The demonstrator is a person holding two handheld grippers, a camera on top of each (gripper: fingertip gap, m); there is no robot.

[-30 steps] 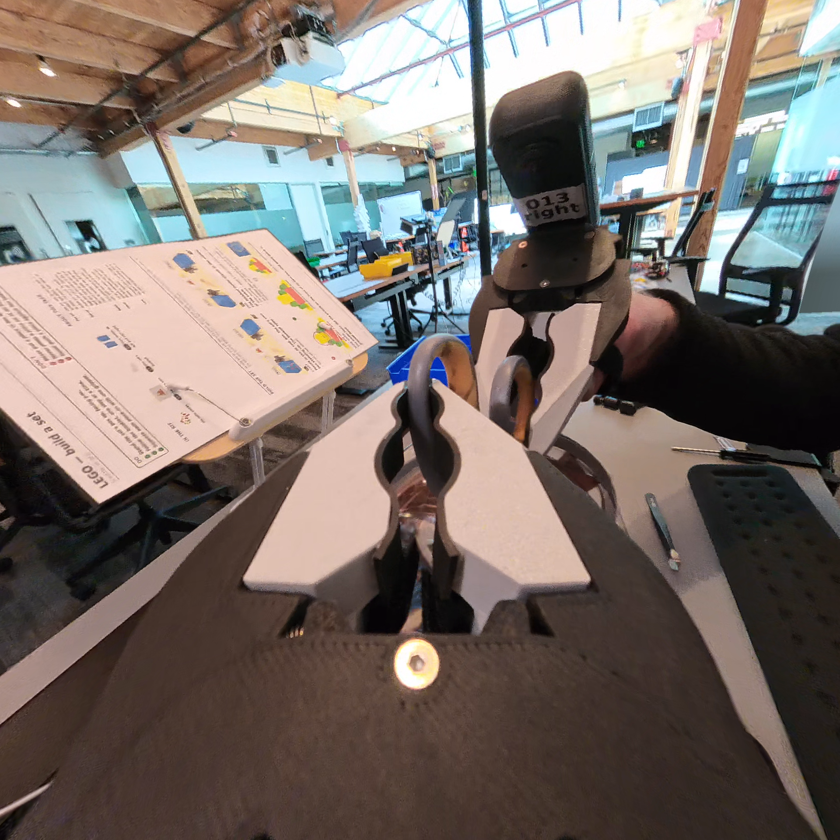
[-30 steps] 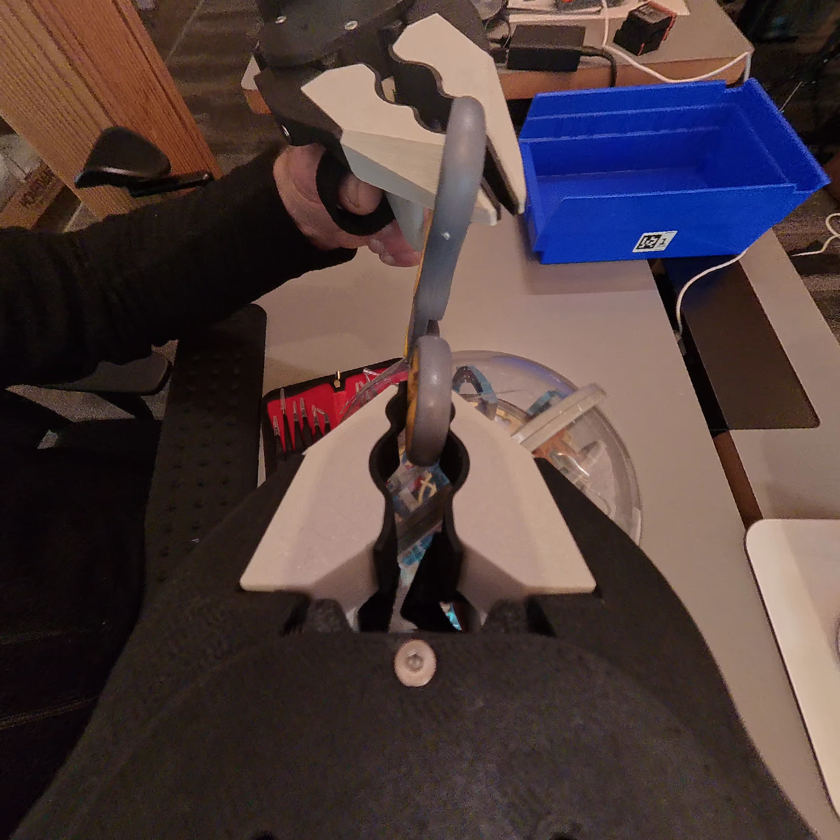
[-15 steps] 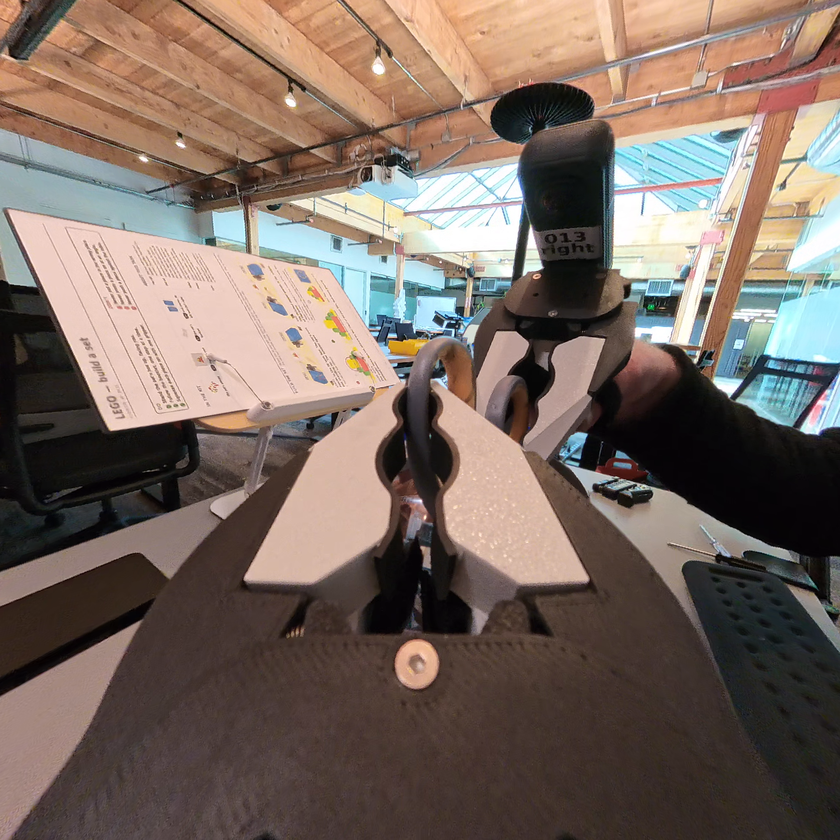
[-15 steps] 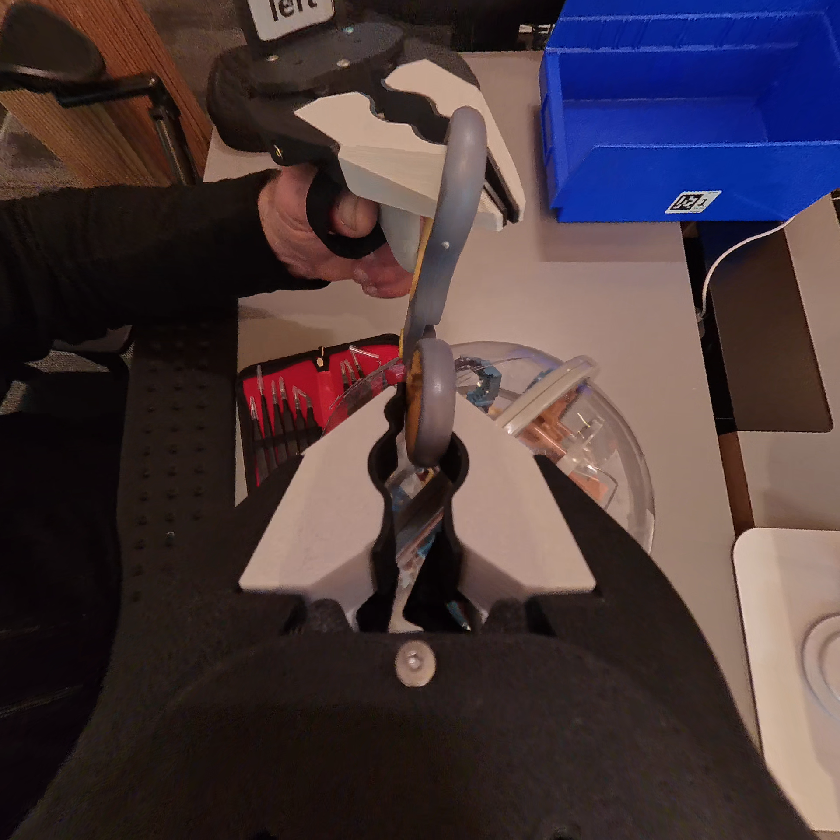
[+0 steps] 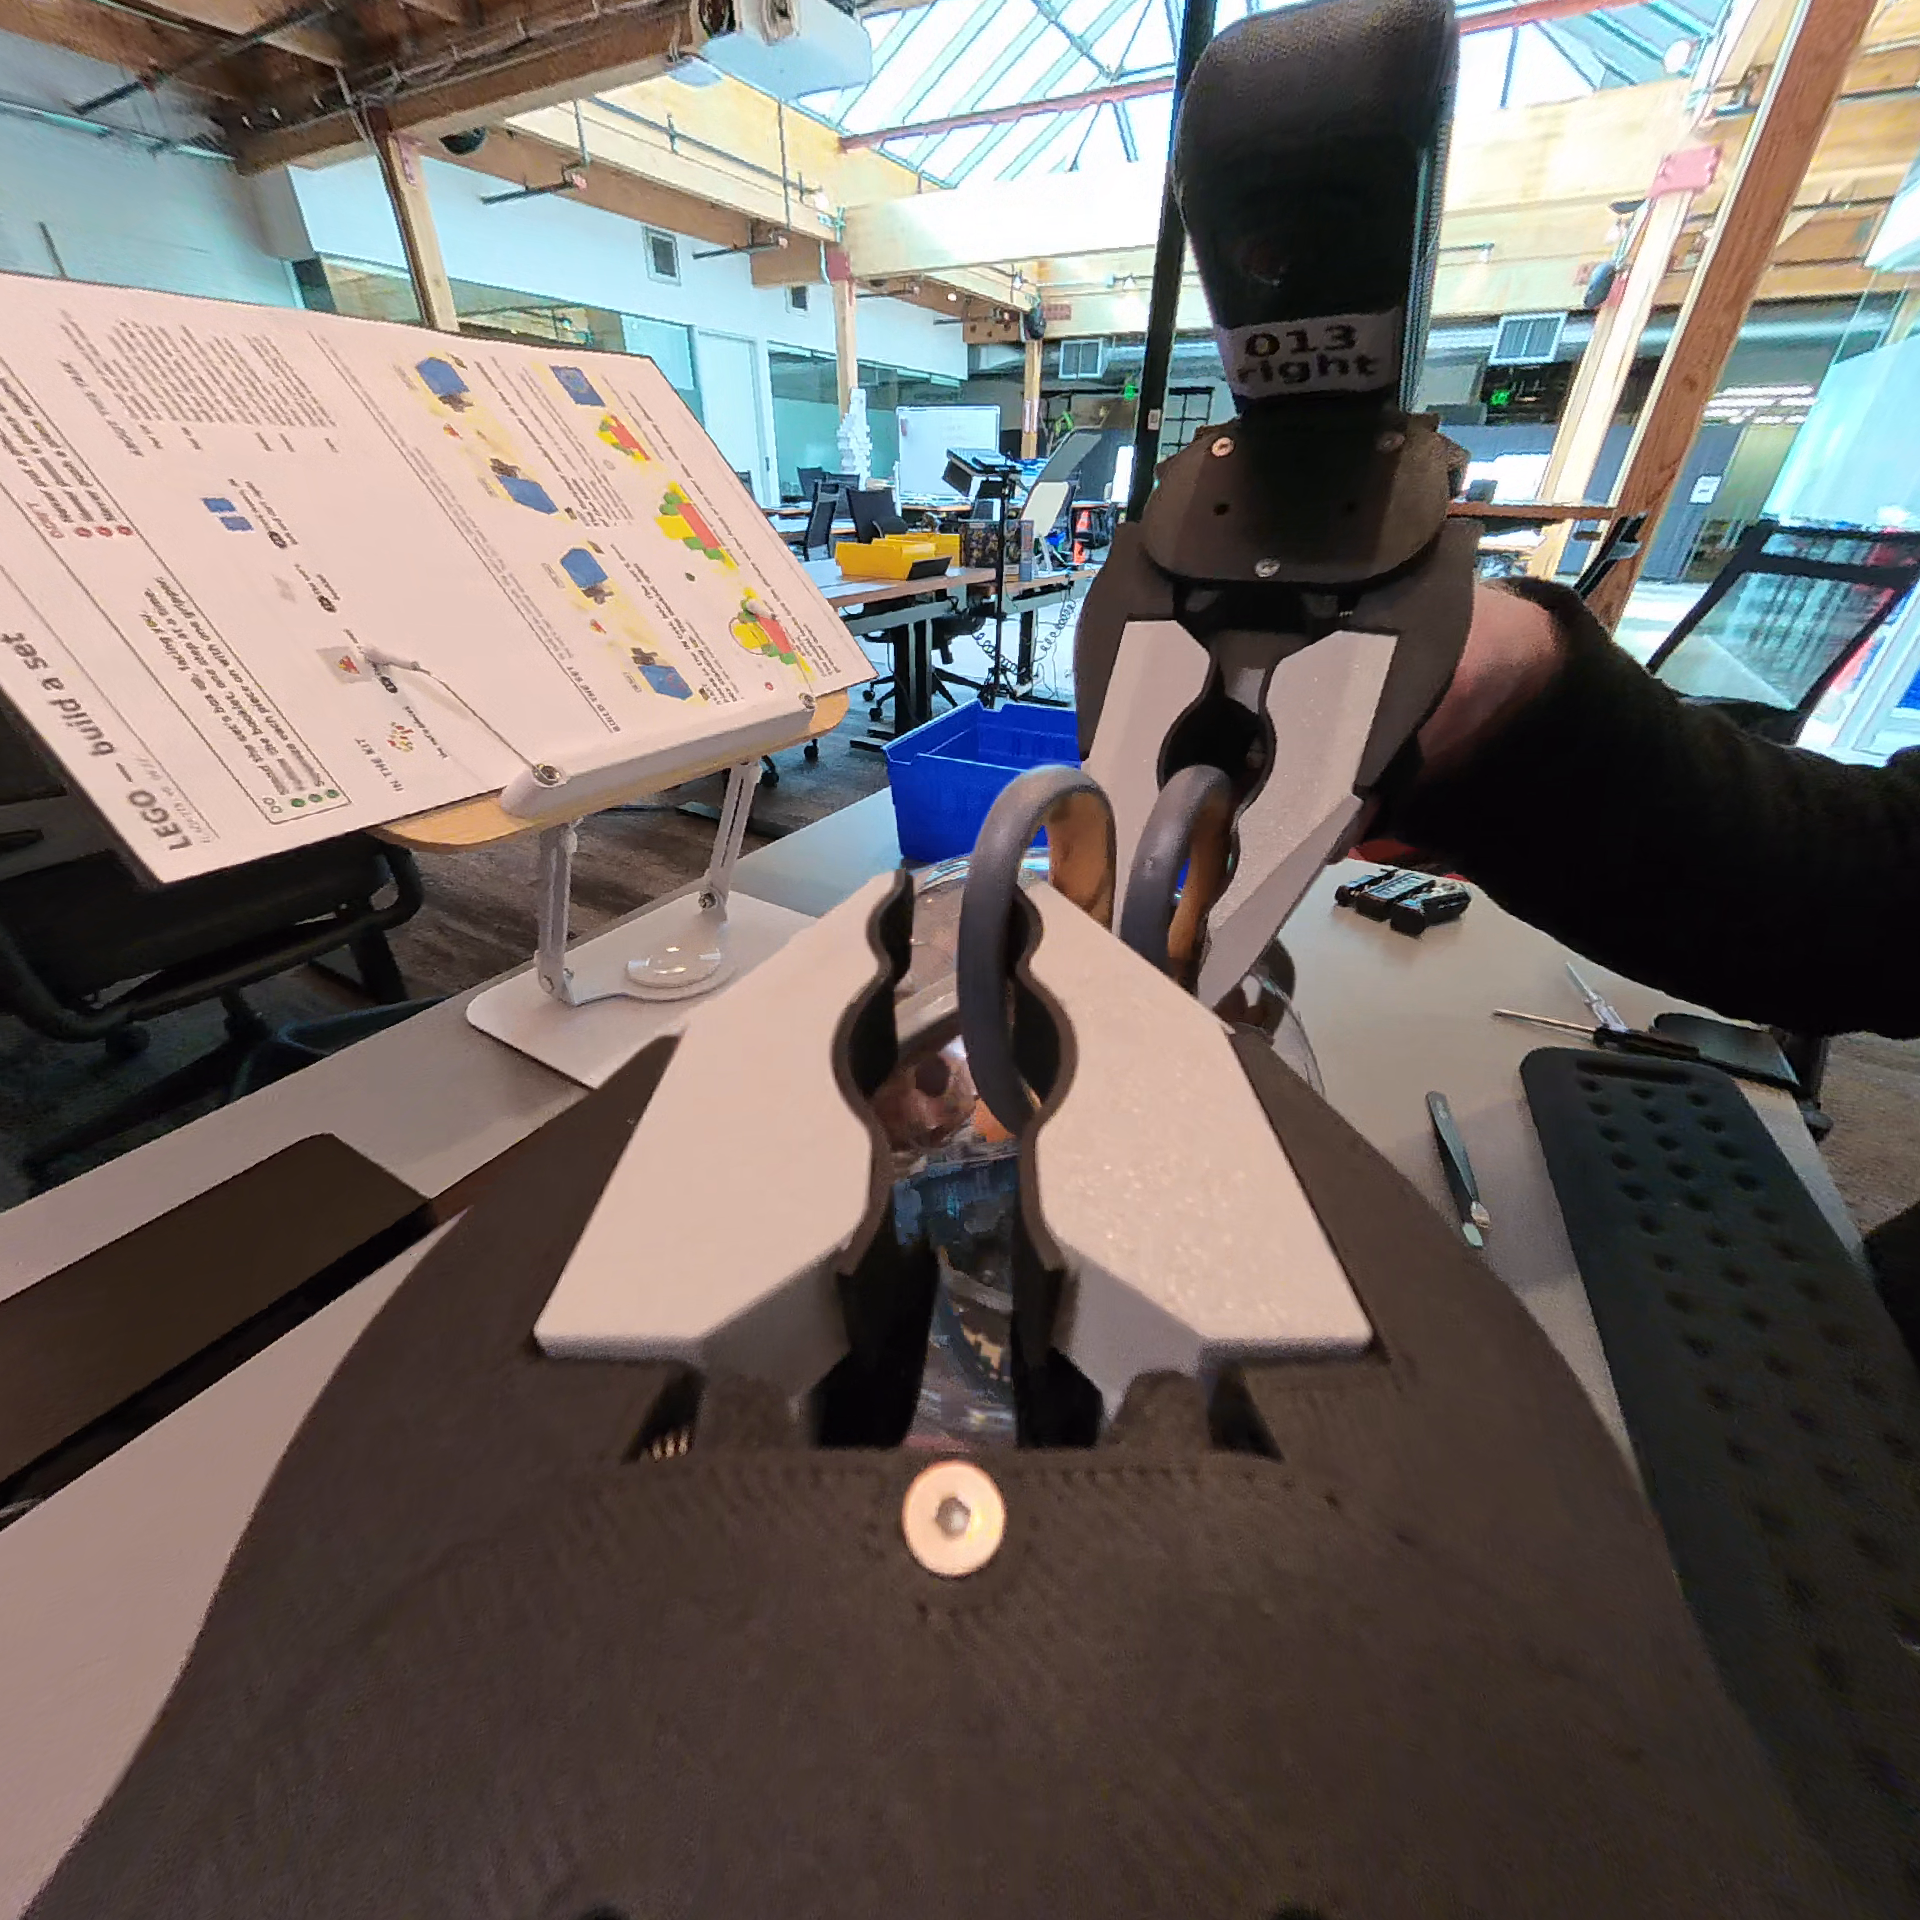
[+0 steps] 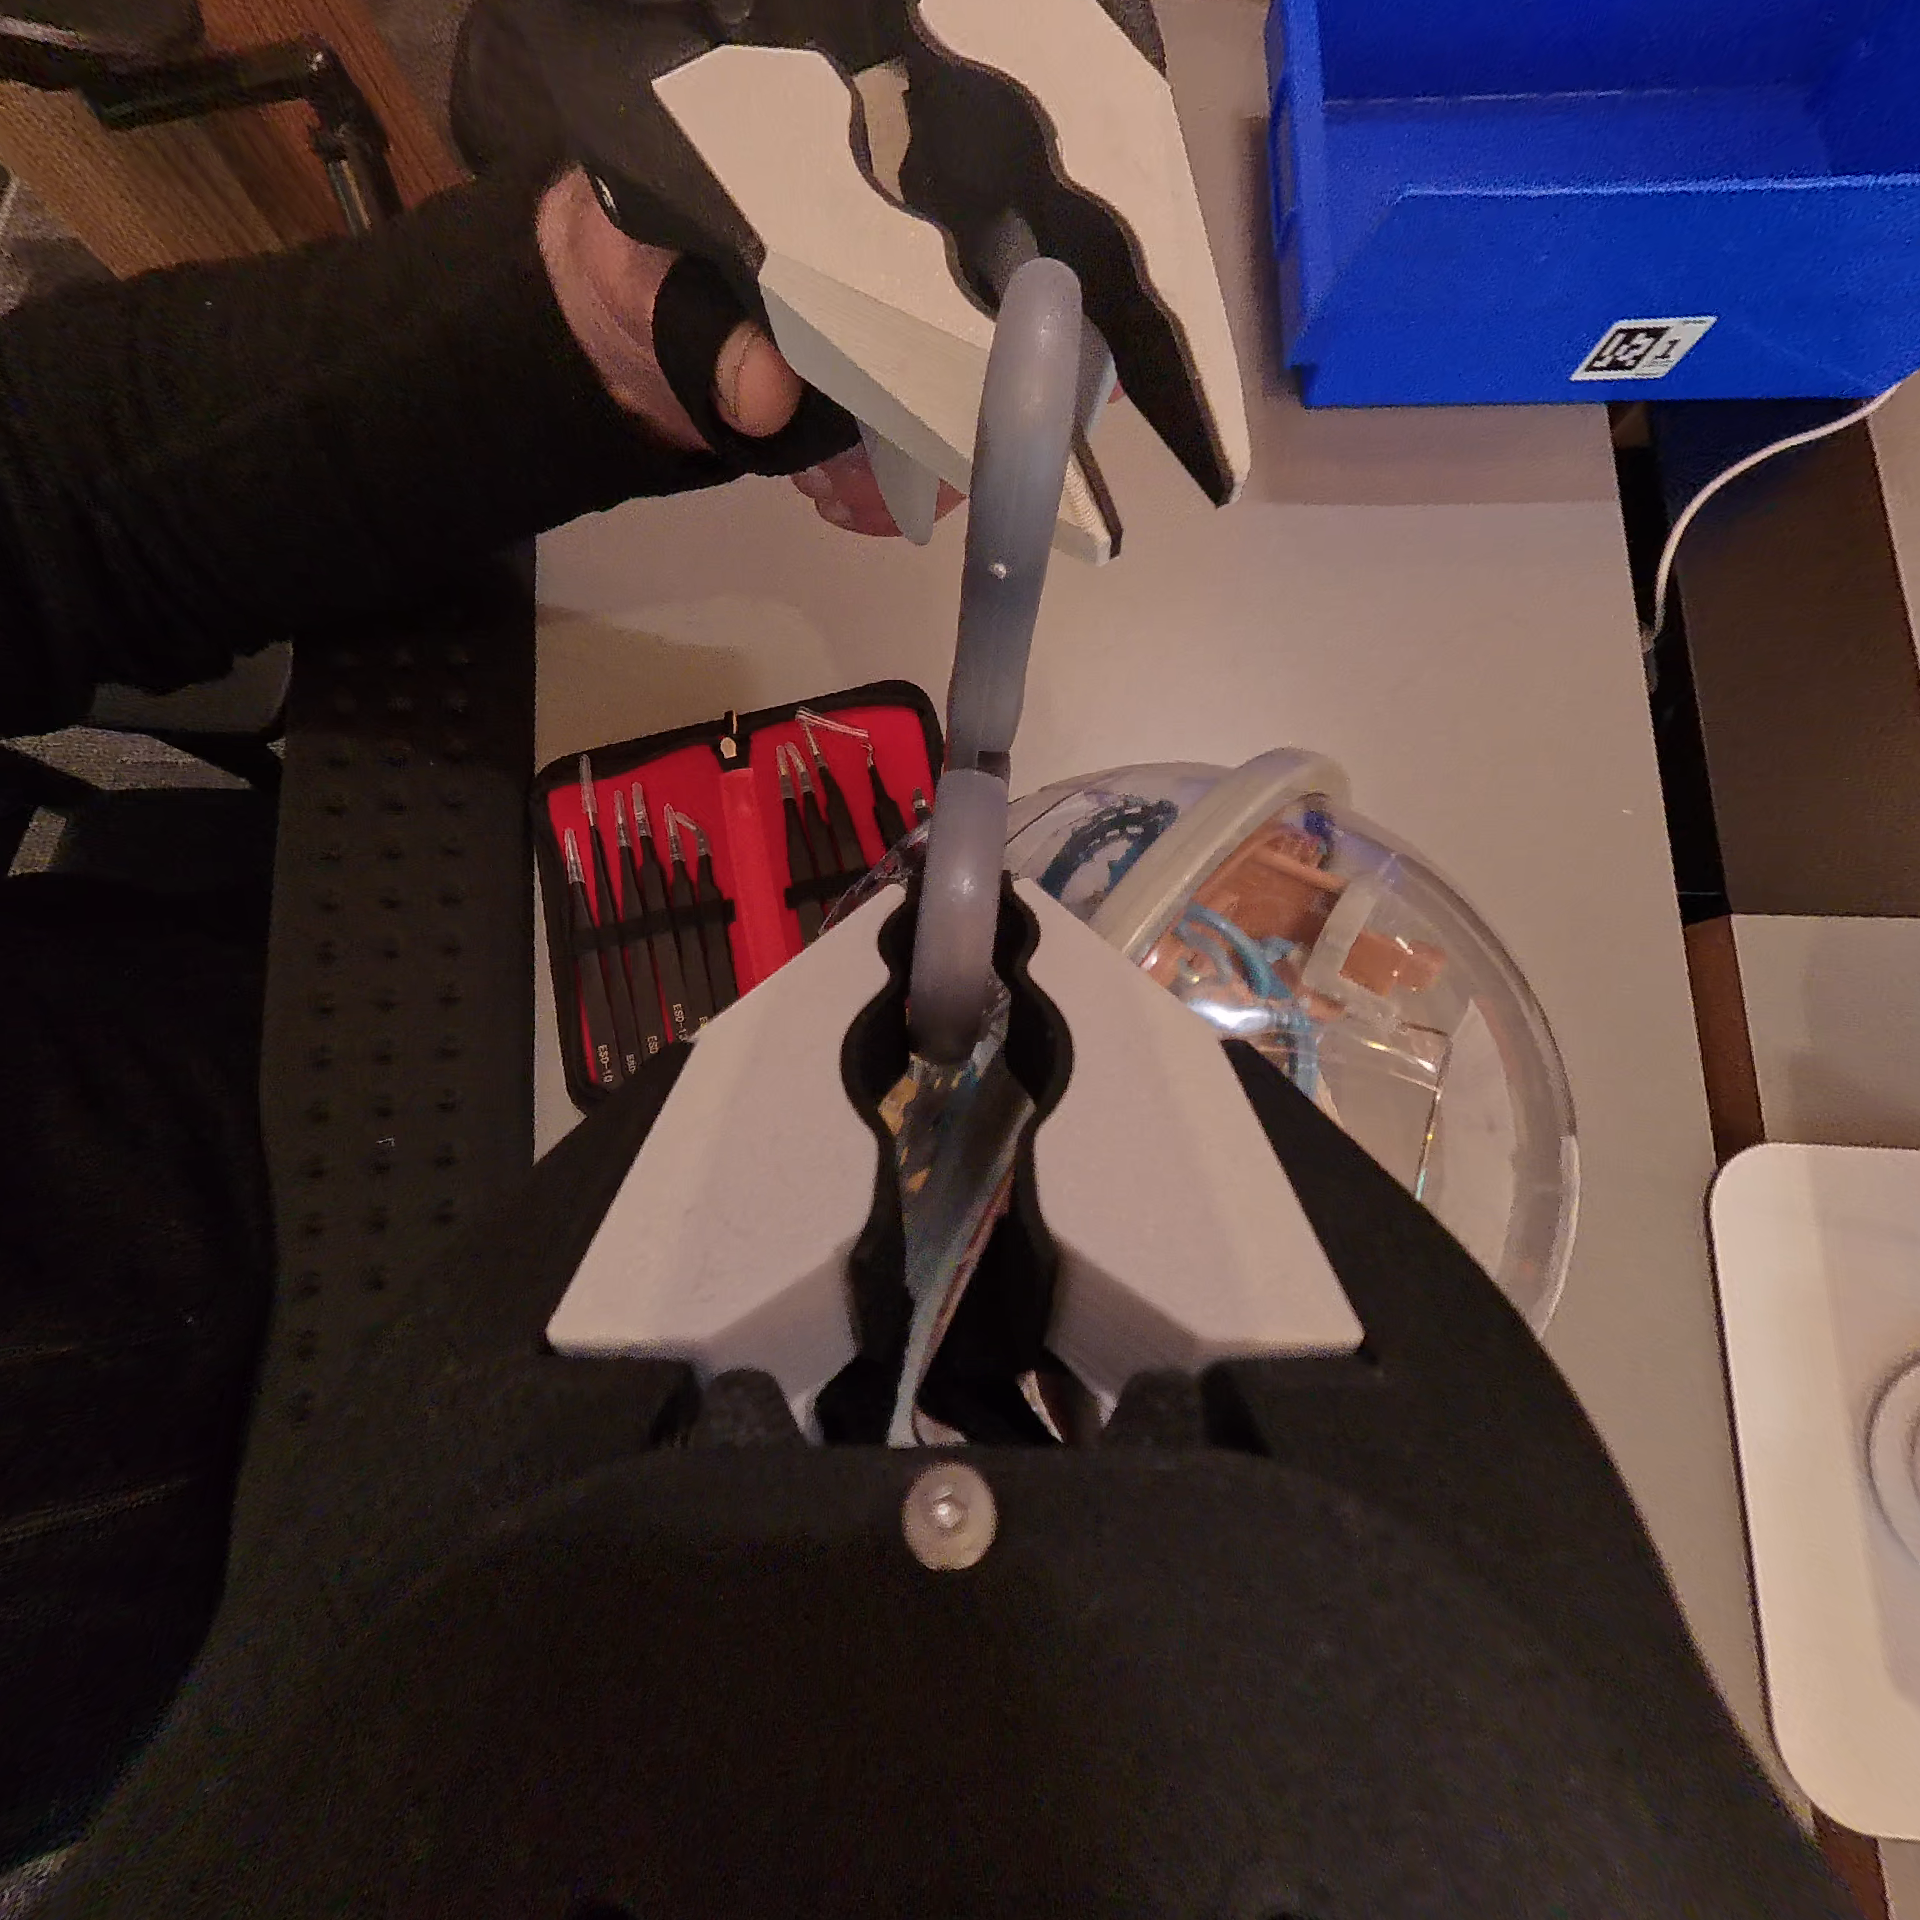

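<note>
Right wrist view: both tools, right tool (image 6: 961, 997) and left tool (image 6: 1039, 343), clench grey scissor loops (image 6: 1003, 582) above a clear dome (image 6: 1455, 1049) of coloured parts; blue bin (image 6: 1558, 343) at the desk's far edge.

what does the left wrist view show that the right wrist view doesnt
Only the left wrist view: an instruction sheet on a tilted stand, loose tweezers on the table, and the open office behind.

Only the right wrist view: an open red tweezer case beside the clear globe, and a white base at the right edge.

Both: scissors with grey handles, the left gripper shut on one loop, the right gripper shut on the other loop, the blue bin and the black perforated mat.
</note>
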